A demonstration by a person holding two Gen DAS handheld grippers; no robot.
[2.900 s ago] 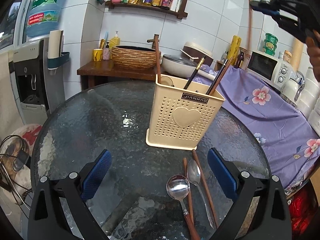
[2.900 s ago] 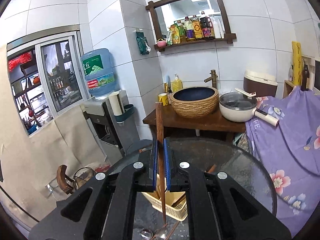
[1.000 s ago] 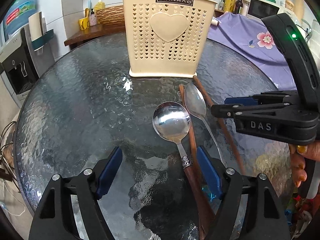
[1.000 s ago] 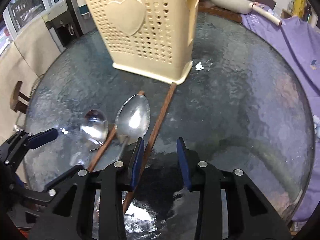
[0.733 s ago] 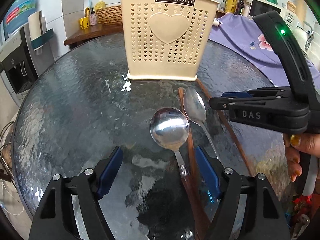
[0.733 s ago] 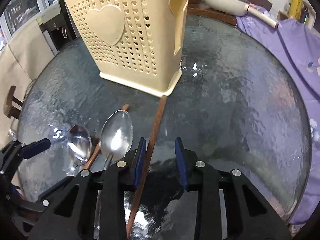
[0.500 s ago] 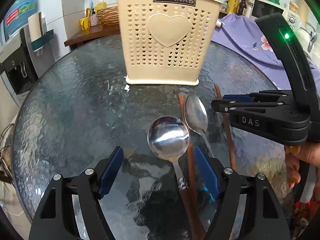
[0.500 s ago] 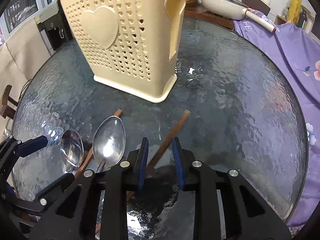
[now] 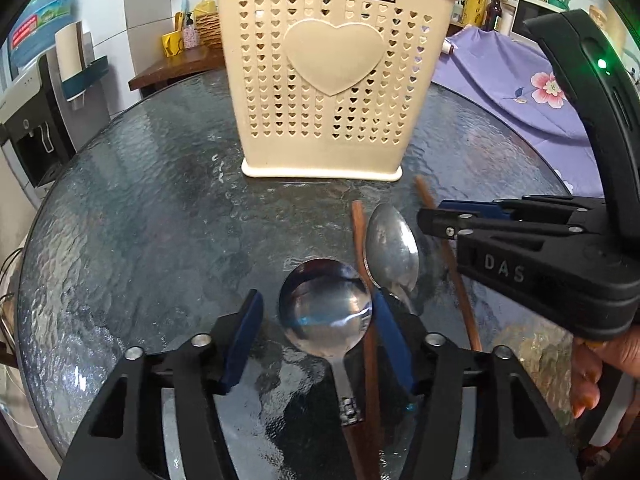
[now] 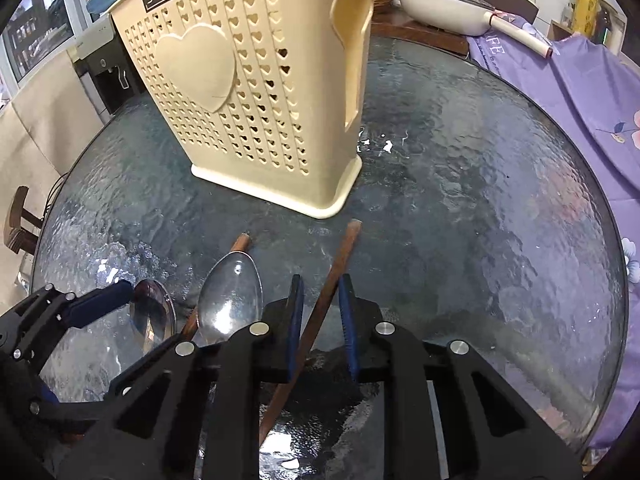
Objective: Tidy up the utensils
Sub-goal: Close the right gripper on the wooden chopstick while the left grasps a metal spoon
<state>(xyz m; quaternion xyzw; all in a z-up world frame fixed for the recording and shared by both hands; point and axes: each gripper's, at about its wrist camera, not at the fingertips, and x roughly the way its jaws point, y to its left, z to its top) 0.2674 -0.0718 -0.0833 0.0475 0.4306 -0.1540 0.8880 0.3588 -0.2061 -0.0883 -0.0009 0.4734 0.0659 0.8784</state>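
Left gripper (image 9: 316, 334), low centre, closing around the round spoon (image 9: 325, 307), pads not pressing. Right gripper (image 10: 320, 320), low centre, closing astride a chopstick (image 10: 334, 276), gaps visible.

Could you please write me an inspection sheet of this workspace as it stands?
Surface: round textured glass table, bare around the utensils.
Job's things: cream holder upright, utensils inside; round spoon, oval spoon, two chopsticks lying flat.
Clutter: nothing seen.
Grippers: left gripper closing around the round spoon; right gripper closing around one chopstick.
Cables: some at table's left edge.
Surroundings: purple floral cloth, water dispenser, pan.
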